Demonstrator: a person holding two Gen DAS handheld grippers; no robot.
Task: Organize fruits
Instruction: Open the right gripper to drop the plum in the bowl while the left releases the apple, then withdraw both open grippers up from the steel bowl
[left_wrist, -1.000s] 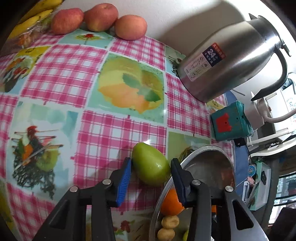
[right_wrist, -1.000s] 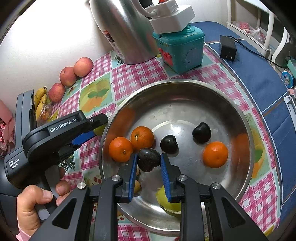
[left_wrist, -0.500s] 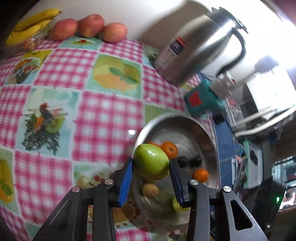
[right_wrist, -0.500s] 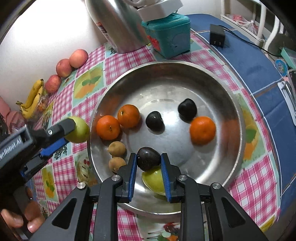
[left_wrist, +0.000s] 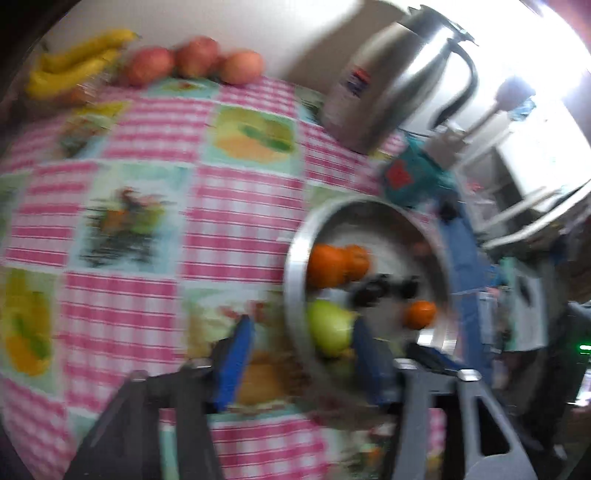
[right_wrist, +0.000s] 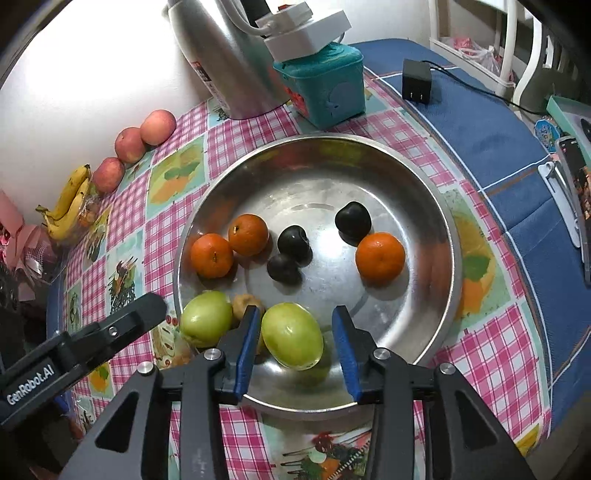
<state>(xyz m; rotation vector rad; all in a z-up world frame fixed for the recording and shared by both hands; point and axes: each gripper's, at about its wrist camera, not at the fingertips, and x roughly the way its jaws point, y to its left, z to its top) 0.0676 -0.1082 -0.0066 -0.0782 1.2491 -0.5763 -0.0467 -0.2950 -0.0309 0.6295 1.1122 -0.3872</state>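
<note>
Bowl (right_wrist: 436, 206) on table (right_wrist: 491, 354); kettle (right_wrist: 229, 66) behind bowl; apples (right_wrist: 140, 142) far left by wall; bananas (right_wrist: 68, 203) beside apples

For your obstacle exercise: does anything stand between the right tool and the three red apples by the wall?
Yes. The wide steel bowl with its fruit lies directly ahead of the opening right tool; the three red apples sit beyond its rim, across bare checked cloth.

Pink-checked tablecloth (right_wrist: 491, 354), silver bowl (right_wrist: 436, 206), orange tangerines (right_wrist: 380, 255).
</note>
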